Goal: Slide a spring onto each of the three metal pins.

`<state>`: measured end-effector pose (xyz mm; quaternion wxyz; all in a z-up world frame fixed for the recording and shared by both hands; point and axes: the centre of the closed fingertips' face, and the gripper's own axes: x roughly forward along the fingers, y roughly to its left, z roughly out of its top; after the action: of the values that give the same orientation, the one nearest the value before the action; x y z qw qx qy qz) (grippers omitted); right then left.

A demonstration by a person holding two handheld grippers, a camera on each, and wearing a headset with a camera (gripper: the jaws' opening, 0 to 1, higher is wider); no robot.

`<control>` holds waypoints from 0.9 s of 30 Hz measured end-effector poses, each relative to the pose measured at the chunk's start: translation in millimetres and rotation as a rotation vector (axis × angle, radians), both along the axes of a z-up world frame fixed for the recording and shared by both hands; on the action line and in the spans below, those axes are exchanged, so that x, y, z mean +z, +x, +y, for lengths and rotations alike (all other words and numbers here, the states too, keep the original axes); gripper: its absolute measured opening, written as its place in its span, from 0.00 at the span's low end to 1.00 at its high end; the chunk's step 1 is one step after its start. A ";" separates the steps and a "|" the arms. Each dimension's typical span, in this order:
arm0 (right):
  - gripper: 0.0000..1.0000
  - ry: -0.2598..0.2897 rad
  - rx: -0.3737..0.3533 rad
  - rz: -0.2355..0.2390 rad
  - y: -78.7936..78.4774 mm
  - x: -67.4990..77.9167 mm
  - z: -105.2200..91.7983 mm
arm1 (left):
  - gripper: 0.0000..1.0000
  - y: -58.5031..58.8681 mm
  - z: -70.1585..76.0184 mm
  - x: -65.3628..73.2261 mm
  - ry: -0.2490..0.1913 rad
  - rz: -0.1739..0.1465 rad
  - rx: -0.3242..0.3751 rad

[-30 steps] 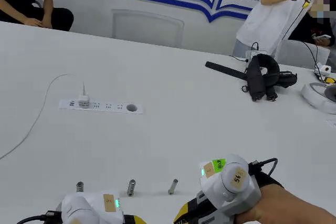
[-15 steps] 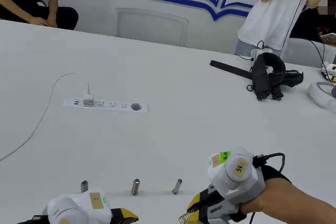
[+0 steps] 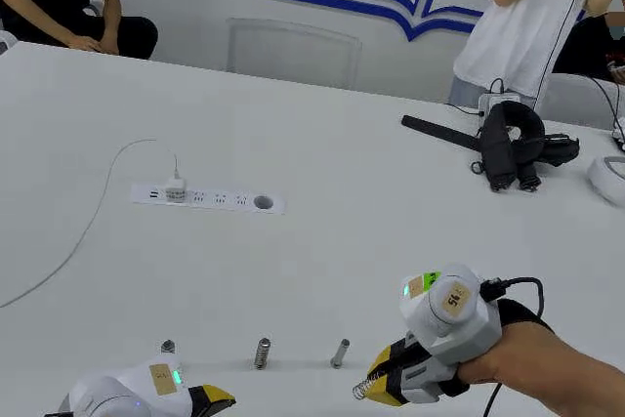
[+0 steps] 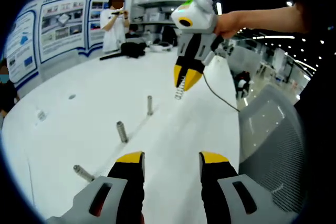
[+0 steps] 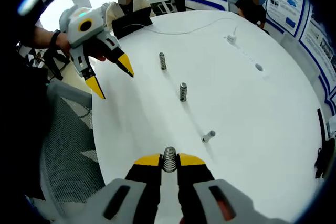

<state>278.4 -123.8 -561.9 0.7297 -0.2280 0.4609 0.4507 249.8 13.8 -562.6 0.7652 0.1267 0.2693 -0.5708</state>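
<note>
A: Right claw (image 5: 169, 161)?
B: We see it pinched shut on a spring (image 5: 169, 155), near the bare pin (image 5: 208, 136) on the worktop (image 5: 252, 108).
A: Left claw (image 4: 170, 157)?
B: We mark it wide open, holding nothing. Middle pin (image 5: 182, 92) and far pin (image 5: 162, 61) each carry springs.

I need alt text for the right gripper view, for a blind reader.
The right claw grips a spring above a white table, facing three metal pins in a row; the nearest pin looks bare. The left claw hangs open at upper left.
</note>
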 end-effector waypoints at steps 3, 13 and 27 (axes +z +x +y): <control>0.12 -0.014 0.001 0.001 3.3 -5.0 -2.7 | 0.46 1.7 4.1 -3.1 0.008 0.005 0.019; 0.12 -0.023 -0.024 -0.012 26.7 -6.6 -10.5 | 0.55 8.0 14.8 -8.5 0.027 0.014 0.066; 0.12 -0.029 -0.028 -0.008 49.0 -13.4 -10.8 | 0.67 17.4 21.9 -8.1 0.023 0.025 0.126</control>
<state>327.4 -134.6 -575.3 0.7345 -0.2338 0.4674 0.4328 267.2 35.7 -570.8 0.7946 0.1111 0.2927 -0.5201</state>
